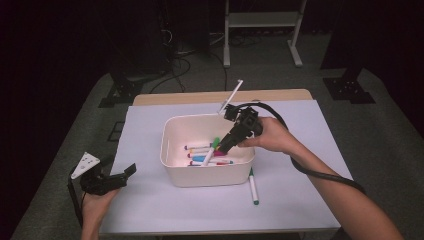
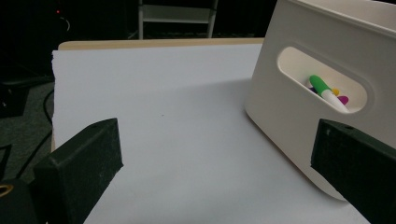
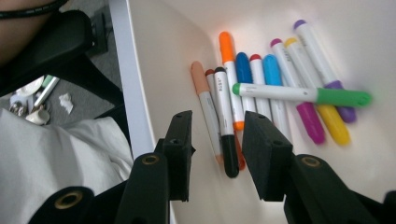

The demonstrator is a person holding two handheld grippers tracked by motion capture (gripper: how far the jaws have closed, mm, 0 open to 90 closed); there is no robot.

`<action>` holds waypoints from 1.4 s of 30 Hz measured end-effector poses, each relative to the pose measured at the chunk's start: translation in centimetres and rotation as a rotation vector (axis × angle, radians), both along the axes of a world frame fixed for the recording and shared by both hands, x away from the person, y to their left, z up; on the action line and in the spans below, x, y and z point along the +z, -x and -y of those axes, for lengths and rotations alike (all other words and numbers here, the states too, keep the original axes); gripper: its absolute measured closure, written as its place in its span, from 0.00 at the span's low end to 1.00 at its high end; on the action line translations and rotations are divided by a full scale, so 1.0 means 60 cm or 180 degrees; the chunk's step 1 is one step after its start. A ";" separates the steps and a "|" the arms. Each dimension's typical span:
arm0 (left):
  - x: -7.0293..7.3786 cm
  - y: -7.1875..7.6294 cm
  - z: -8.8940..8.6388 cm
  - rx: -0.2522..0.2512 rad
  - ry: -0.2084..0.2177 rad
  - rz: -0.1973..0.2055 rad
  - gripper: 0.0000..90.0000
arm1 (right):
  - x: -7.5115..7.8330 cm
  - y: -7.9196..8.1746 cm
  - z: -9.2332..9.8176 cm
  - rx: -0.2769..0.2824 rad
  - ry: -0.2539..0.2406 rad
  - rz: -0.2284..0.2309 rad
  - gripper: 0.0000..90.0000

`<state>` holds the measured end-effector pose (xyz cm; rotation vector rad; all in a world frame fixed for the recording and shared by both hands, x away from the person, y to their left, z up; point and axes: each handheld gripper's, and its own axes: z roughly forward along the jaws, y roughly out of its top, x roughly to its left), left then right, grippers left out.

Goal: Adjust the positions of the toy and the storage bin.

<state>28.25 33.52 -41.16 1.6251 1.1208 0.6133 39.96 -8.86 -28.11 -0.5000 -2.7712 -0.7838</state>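
Our right tongs (image 3: 217,156) hang parted and empty inside the white bin (image 1: 172,170), with the green-capped marker (image 3: 303,94) lying loose across the other markers (image 3: 252,79), so we lift straight out without nudging them. Next is the marker (image 1: 253,186) on the tabletop (image 1: 150,200), right of the bin; our left tongs (image 1: 131,171) wait parted, empty, near left.

Overhead, two claw-close views; shared bin (image 1: 207,175)

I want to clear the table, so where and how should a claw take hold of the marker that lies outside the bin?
Grip the marker at mid-barrel, coming straight down from above. It lies flat on the white sheet just beside the bin, so set the jaws across its slim round barrel; the side away from the bin leaves more free room.
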 end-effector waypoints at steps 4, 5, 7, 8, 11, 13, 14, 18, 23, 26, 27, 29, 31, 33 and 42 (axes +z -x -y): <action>0.000 0.000 0.001 0.0000 0.0001 -0.0001 0.01 | 0.019 0.018 0.045 -0.0122 -0.0171 0.0077 0.68; 0.000 0.000 0.002 -0.0001 -0.0001 -0.0003 0.01 | 0.023 0.022 0.057 -0.0163 -0.0207 0.0077 0.68; 0.000 -0.001 0.002 -0.0011 -0.0017 -0.0003 0.01 | 0.030 0.029 0.080 -0.0234 -0.0247 0.0105 0.68; 0.001 -0.001 0.003 -0.0014 -0.0022 -0.0003 0.01 | 0.032 0.033 0.091 -0.0274 -0.0264 0.0112 0.68; 0.001 -0.001 0.003 -0.0019 -0.0028 -0.0012 0.01 | 0.036 0.044 0.125 -0.0379 -0.0308 0.0165 0.67; 0.000 -0.001 0.004 -0.0017 -0.0027 -0.0011 0.01 | 0.033 0.052 0.148 -0.0466 -0.0320 0.0163 0.67; 0.000 -0.001 0.004 -0.0014 -0.0020 -0.0013 0.01 | 0.030 0.056 0.159 -0.0516 -0.0334 0.0168 0.66; 0.001 -0.001 0.005 -0.0014 -0.0020 -0.0009 0.01 | 0.002 0.069 0.199 -0.0656 -0.0385 0.0128 0.65; 0.001 -0.001 0.005 -0.0017 -0.0031 -0.0006 0.01 | -0.047 0.084 0.233 -0.0837 -0.0385 0.0048 0.64; 0.000 -0.002 0.005 -0.0017 -0.0028 -0.0019 0.01 | -0.079 0.092 0.247 -0.0972 -0.0356 -0.0025 0.62; 0.000 -0.002 0.005 -0.0023 -0.0032 -0.0019 0.01 | -0.085 0.093 0.249 -0.1001 -0.0345 -0.0032 0.61; 0.001 -0.002 0.005 -0.0027 -0.0039 -0.0014 0.01 | -0.104 0.097 0.250 -0.1062 -0.0338 -0.0031 0.60; 0.000 -0.002 0.005 -0.0023 -0.0028 -0.0018 0.01 | -0.118 0.100 0.248 -0.1092 -0.0333 -0.0044 0.59; 0.000 -0.002 0.005 -0.0021 -0.0013 -0.0018 0.01 | -0.134 0.102 0.243 -0.1115 -0.0323 -0.0055 0.58; -0.001 -0.003 0.005 -0.0022 0.0007 -0.0016 0.01 | -0.195 0.110 0.215 -0.1278 -0.0291 -0.0103 0.53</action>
